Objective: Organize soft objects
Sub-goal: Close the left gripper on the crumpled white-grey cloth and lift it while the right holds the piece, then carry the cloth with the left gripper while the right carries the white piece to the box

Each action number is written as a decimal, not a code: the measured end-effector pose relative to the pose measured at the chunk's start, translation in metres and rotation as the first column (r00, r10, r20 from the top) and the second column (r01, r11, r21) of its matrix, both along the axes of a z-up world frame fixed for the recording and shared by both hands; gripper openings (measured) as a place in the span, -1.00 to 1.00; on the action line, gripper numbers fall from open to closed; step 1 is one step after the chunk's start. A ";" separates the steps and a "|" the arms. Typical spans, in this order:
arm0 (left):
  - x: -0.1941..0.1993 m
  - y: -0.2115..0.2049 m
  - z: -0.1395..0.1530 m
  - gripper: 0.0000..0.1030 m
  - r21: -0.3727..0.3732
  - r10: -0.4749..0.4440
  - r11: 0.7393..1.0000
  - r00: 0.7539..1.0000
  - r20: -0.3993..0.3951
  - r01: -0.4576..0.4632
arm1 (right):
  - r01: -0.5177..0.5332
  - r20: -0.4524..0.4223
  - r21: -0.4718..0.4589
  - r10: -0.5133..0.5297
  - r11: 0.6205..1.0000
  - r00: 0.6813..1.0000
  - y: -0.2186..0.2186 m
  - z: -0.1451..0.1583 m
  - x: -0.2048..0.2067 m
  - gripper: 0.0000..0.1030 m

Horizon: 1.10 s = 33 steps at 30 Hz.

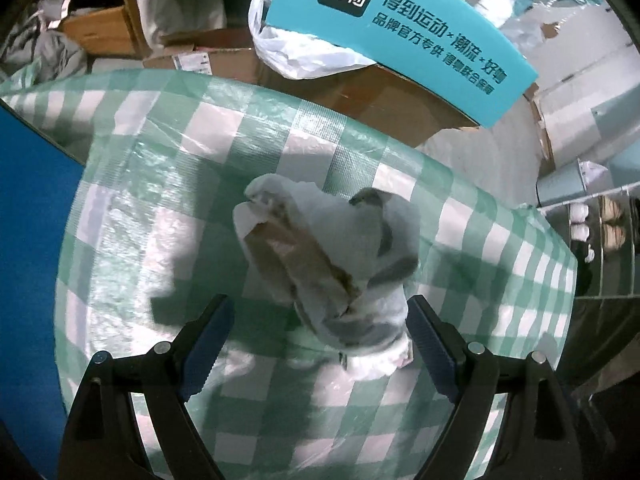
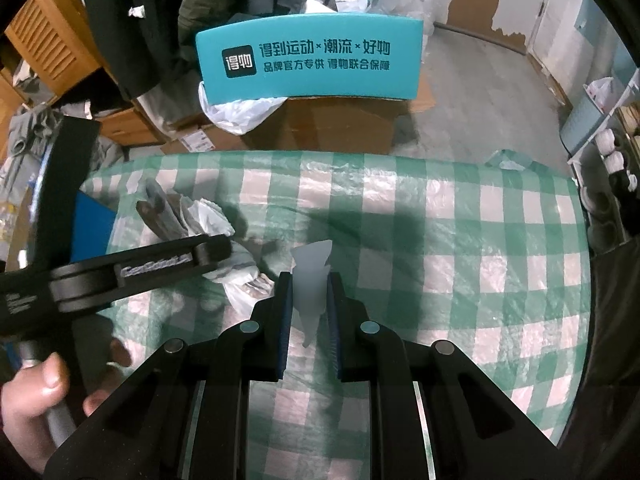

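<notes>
A crumpled bundle [image 1: 328,256] of white plastic bag, brown wrapping and grey cloth lies on the green-checked tablecloth [image 1: 160,160]. My left gripper [image 1: 320,308] points down over it and is open, with a finger on each side of the bundle's near end and neither pad pressing it. In the right wrist view the same bundle [image 2: 200,216] sits at the left, under one left gripper finger [image 2: 212,250]. My right gripper [image 2: 309,280] is shut on a thin translucent white plastic scrap [image 2: 312,260], which sticks up between its pads above the cloth [image 2: 440,240].
A teal printed box [image 1: 400,40] [image 2: 312,60] rests on cardboard boxes [image 1: 380,96] beyond the table's far edge, beside a white plastic bag [image 2: 236,114]. A blue panel [image 1: 32,200] borders the left side. A shoe rack [image 1: 600,232] stands at the right. A hand [image 2: 36,400] holds the left gripper's handle.
</notes>
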<state>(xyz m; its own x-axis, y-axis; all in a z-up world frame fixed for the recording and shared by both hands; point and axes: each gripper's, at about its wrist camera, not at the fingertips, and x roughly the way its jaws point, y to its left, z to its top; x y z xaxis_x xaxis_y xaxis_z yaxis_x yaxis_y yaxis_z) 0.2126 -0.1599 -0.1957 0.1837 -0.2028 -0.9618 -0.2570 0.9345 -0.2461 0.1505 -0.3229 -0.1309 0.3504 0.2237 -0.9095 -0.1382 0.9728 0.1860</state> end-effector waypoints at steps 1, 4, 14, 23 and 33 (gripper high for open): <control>0.001 0.000 -0.002 0.72 -0.006 0.010 1.000 1.000 0.000 -0.010 | 0.002 0.001 0.001 -0.002 1.000 1.000 0.000 0.000 0.000 -0.72; 0.004 -0.001 -0.003 0.72 -0.003 0.020 1.000 1.000 0.002 -0.020 | 0.005 -0.001 0.002 -0.005 1.000 1.000 -0.002 -0.001 0.000 -0.72; 0.008 -0.005 -0.006 0.07 0.012 -0.031 0.999 0.999 0.023 0.031 | 0.010 -0.009 -0.003 -0.010 1.000 1.000 -0.006 -0.004 -0.001 -0.72; 0.003 -0.010 0.002 -0.20 0.030 -0.097 0.995 0.993 0.060 0.096 | 0.009 -0.007 -0.004 -0.009 1.000 1.000 -0.006 -0.003 -0.001 -0.72; -0.016 -0.008 0.020 -0.21 0.141 -0.196 0.973 0.976 0.100 0.181 | 0.007 0.008 -0.010 -0.006 1.000 1.000 -0.005 0.003 -0.007 -0.72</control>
